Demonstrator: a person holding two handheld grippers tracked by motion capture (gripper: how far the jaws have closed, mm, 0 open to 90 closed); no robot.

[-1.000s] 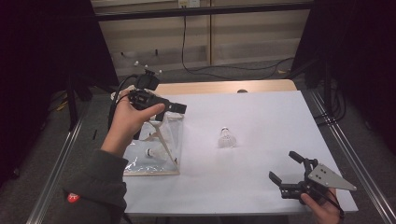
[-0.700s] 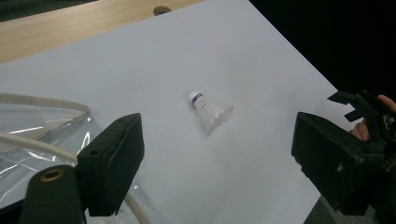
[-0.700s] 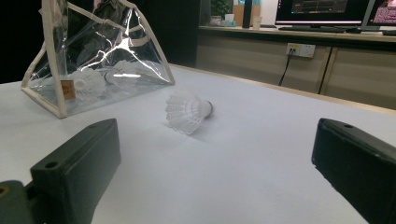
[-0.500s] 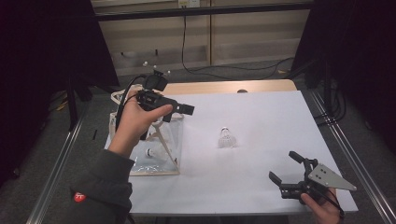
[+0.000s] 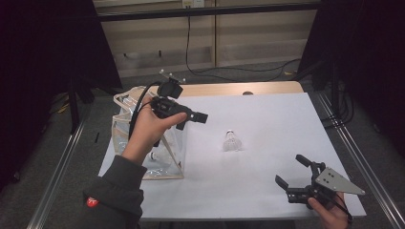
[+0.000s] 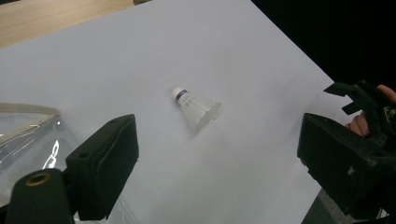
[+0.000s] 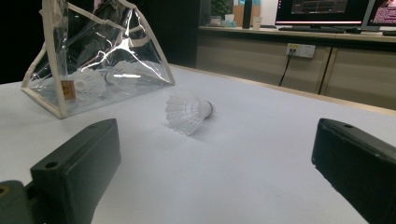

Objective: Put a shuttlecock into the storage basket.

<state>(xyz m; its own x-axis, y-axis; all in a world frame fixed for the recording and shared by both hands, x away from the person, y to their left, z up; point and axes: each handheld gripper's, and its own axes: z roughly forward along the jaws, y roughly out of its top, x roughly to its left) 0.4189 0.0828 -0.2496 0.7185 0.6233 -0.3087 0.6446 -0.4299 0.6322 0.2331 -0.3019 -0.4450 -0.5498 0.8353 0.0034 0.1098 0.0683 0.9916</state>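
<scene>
Beyond my right fingers [image 7: 74, 158], past the far edge of the white worktop [image 7: 261, 154], a low run of pale cabinets [image 7: 261, 56] carries a wall socket [image 7: 299, 50] with a cable [image 7: 283, 70] dropping from it. Two lit monitors [image 7: 322, 11] stand on top (their text is too small to read). In the high view, a black cable [image 5: 191, 47] hangs down the wall ahead of my left fingers [image 5: 198, 117], and metal rails [image 5: 356, 157] flank the worktop.

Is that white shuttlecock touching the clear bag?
Apart. The high view shows bare white table between the shuttlecock and the clear bag.
</scene>
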